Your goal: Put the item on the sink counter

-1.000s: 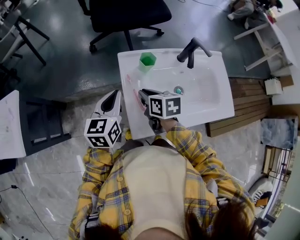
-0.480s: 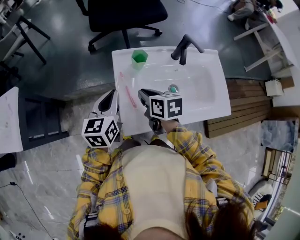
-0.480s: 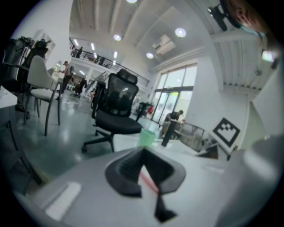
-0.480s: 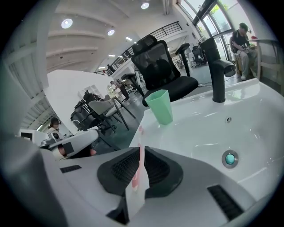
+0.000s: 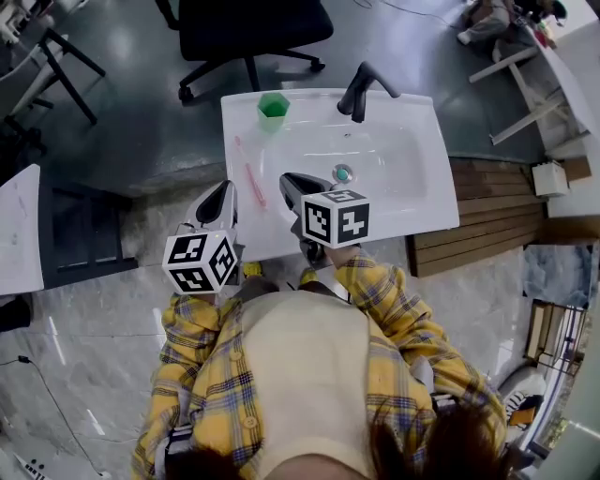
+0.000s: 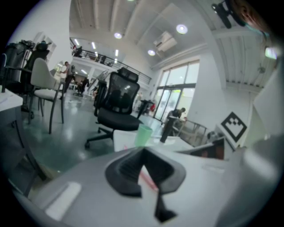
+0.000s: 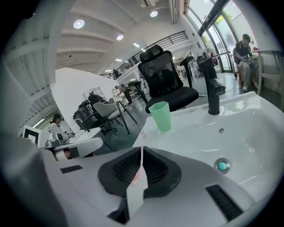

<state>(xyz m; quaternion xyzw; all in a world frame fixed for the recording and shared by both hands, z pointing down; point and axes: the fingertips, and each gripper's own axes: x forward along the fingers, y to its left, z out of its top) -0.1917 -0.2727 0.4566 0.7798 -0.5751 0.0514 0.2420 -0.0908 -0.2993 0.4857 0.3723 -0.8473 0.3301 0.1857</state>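
A person in a yellow plaid shirt (image 5: 375, 309), seen from above at the bottom of the frame, stands at a white sink counter (image 5: 264, 236) with a gripper in each hand. The left gripper (image 5: 225, 190), at centre left, hangs off the counter's left edge with its jaws drawn together on nothing. The right gripper (image 5: 289, 181), just right of it over the counter's near-left part, has its jaws closed to a slit and, judging by the head view, holds nothing. Just left of its tip the pink toothbrush (image 5: 253, 185) lies flat on the counter's left strip, beside the basin (image 5: 394, 155) and apart from both grippers. A second ago the toothbrush sat right against the right gripper's tip. Half a second ago it was already lying free where it lies now, and it has not shifted since. That suggests the release has been made and the placing step is done, with only the right gripper's withdrawal seemingly left. Farther up the frame, a teal drain plug (image 5: 343, 173) sits in the basin, a green cup (image 5: 273, 106) stands at the counter's far-left corner, a black tap (image 5: 361, 89) rises at the back edge, and a black office chair (image 5: 253, 28) fills the top.
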